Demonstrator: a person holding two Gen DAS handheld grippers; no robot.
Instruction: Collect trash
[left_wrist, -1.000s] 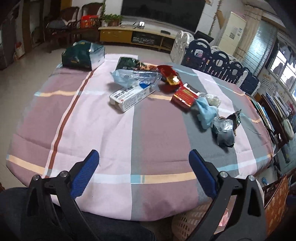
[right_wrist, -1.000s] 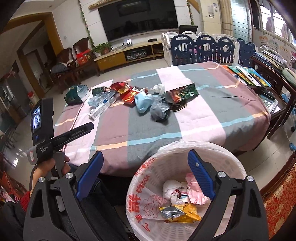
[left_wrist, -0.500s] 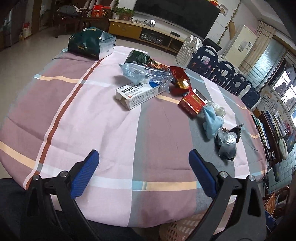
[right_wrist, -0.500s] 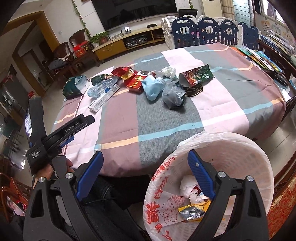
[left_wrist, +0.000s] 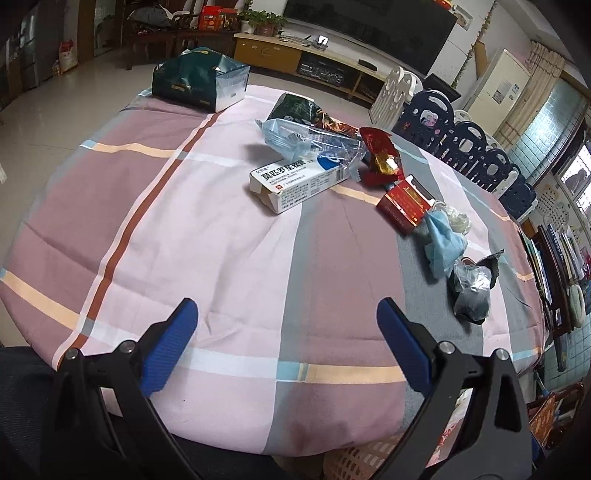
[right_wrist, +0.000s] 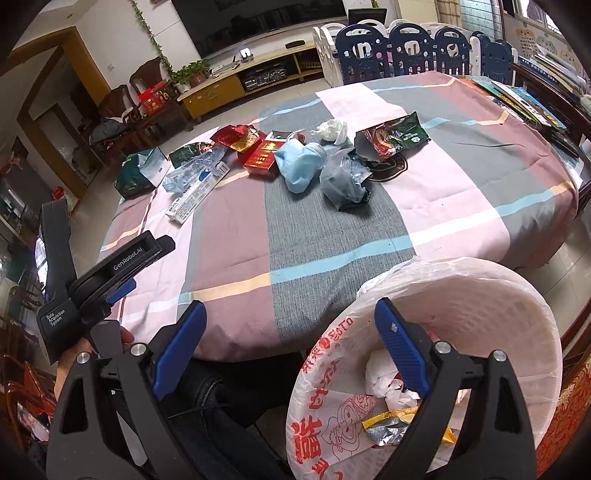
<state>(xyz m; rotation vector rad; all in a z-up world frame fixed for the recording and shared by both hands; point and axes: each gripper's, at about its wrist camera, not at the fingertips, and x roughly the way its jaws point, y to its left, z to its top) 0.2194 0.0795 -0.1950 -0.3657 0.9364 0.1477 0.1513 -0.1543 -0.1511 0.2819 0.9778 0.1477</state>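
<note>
- The left gripper (left_wrist: 286, 319) is spread wide and holds nothing; it hangs over the near edge of the table (left_wrist: 229, 258), above bare striped cloth.
- The right gripper (right_wrist: 290, 319) is also wide and empty, over the bin (right_wrist: 517, 295) that stands just beside the table's near edge.
- The bin has a white bag liner printed in red, and in it lie white crumpled paper (right_wrist: 380, 376) and a yellow-and-silver wrapper (right_wrist: 391, 424).
- From the right wrist view, the left gripper's black body shows at the left with a hand (right_wrist: 74, 362) on its grip.
- The trash lies in a loose row across the middle of the table, well apart from both grippers.
- Left to right in the left wrist view: a white box (left_wrist: 295, 181) under a clear blue wrapper (left_wrist: 314, 138), a red foil wrapper (left_wrist: 382, 158), a red carton (left_wrist: 404, 205), a blue cloth (left_wrist: 441, 245), a grey bag (left_wrist: 471, 291).
- A green box (left_wrist: 199, 77) sits alone at the far left edge.
- Beyond the cloth are a white wad (right_wrist: 332, 131) and a torn green packet (right_wrist: 393, 138).
</note>
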